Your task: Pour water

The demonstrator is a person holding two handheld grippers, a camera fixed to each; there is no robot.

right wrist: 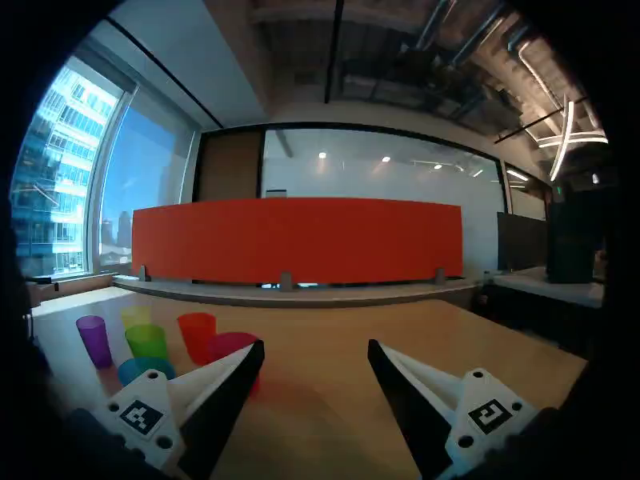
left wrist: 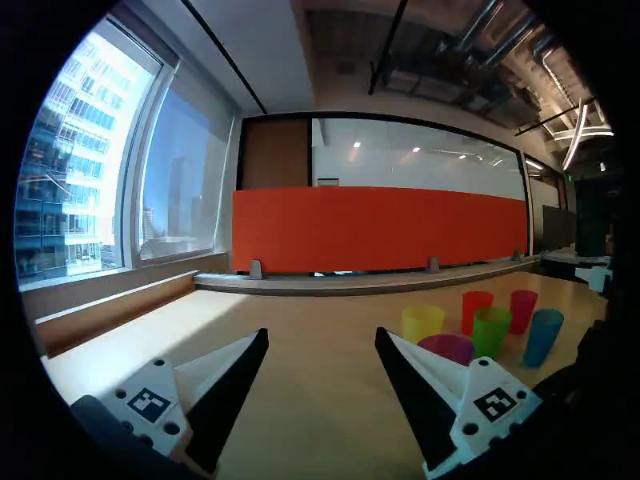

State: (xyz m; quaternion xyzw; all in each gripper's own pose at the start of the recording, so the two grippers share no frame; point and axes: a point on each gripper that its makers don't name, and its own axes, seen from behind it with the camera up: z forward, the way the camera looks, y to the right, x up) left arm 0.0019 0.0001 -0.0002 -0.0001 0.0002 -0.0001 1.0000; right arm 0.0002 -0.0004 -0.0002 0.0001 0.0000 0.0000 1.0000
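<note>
Light wooden table, orange partition along its far edge, big windows upper left, exposed ceiling pipes upper right. Left gripper fingers wide apart, holding nothing; right gripper likewise. Coloured cups clustered on the table, right of centre in left gripper view, lower left in right gripper view.

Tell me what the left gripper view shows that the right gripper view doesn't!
Left gripper view: a wide wooden ledge under the window, and the cups stand right of the left gripper. Right gripper view: a dark desk at the right, and the cups stand left of the right gripper, the pink cup partly behind one finger. Both: six colourful cups, the orange screen, the wooden table, and open fingers holding nothing.
</note>
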